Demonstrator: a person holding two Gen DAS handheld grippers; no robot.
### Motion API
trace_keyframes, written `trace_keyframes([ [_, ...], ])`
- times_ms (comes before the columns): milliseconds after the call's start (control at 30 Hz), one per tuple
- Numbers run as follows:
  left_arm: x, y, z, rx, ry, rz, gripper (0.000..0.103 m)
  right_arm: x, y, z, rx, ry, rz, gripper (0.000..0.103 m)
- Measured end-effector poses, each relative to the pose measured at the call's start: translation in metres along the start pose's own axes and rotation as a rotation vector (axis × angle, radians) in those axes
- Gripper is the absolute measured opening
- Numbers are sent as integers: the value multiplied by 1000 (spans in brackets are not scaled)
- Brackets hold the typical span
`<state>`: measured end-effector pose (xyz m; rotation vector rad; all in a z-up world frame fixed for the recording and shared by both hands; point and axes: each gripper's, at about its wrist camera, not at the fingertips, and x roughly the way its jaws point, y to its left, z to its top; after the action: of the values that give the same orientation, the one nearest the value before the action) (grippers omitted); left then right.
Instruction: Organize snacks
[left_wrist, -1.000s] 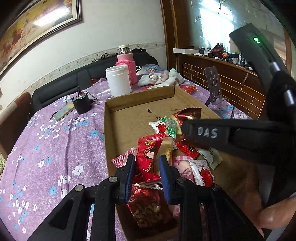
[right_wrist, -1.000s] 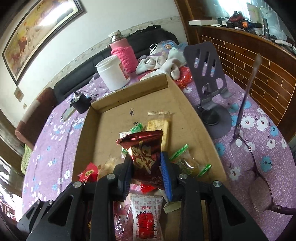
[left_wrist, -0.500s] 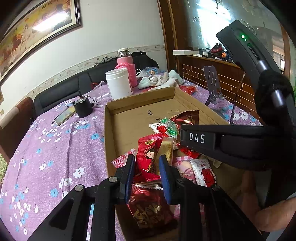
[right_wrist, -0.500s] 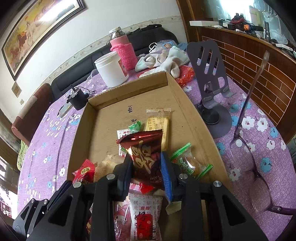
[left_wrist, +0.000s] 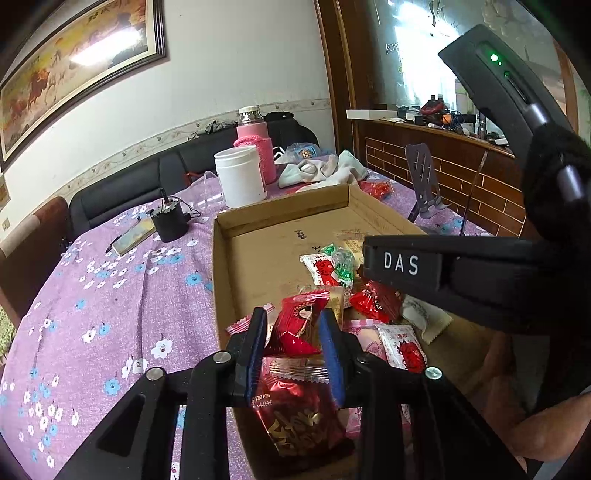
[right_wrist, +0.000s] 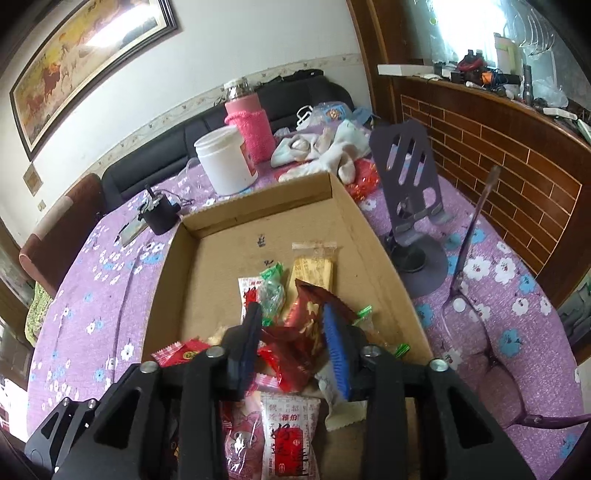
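A shallow cardboard box (left_wrist: 236, 254) (right_wrist: 373, 236) on the table holds a pile of wrapped snacks at its near end. My left gripper (left_wrist: 293, 323) is shut on a red snack packet (left_wrist: 299, 325) held above the pile; a dark red packet (left_wrist: 299, 417) lies below it. My right gripper (right_wrist: 291, 321) is shut on a dark red foil packet (right_wrist: 312, 321), now tilted over the pile. The right gripper's body (left_wrist: 461, 273) crosses the left wrist view on the right. A yellow biscuit pack (right_wrist: 314, 267) and green-wrapped candy (right_wrist: 271, 291) lie further in.
A white tub (right_wrist: 225, 162), a pink flask (right_wrist: 249, 122), a cloth heap (right_wrist: 325, 147) and a small black pot (right_wrist: 159, 216) stand beyond the box. A purple phone stand (right_wrist: 410, 192) and glasses (right_wrist: 480, 332) lie to the right on the flowered purple tablecloth (left_wrist: 110, 295).
Both grippers have lifted a little with their packets. The dark red packet in the right gripper has tilted and twisted to the right.
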<state>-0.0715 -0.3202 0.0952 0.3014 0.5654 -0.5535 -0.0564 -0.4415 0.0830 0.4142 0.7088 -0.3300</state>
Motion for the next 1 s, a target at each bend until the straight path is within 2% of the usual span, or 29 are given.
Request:
trace_keyframes([
  [233,-4,1,0,2,-20,15,38,-4,-1,0,4,-13,4,35],
  [467,-9,1,1,4,-50,25,53,-10,1,2,-6,-39,5,35],
  [733,-23,3,2,2,-78,42,62,-21,8,2,-28,-83,-15,36],
  [800,-28,6,3,-4,-84,46,70,-27,8,2,-23,-95,-17,40],
  [933,-44,12,4,-15,-93,46,74,-45,9,0,-16,-125,-15,46],
  [1000,-52,16,4,-21,-88,36,79,-54,8,-4,-16,-132,-21,49],
])
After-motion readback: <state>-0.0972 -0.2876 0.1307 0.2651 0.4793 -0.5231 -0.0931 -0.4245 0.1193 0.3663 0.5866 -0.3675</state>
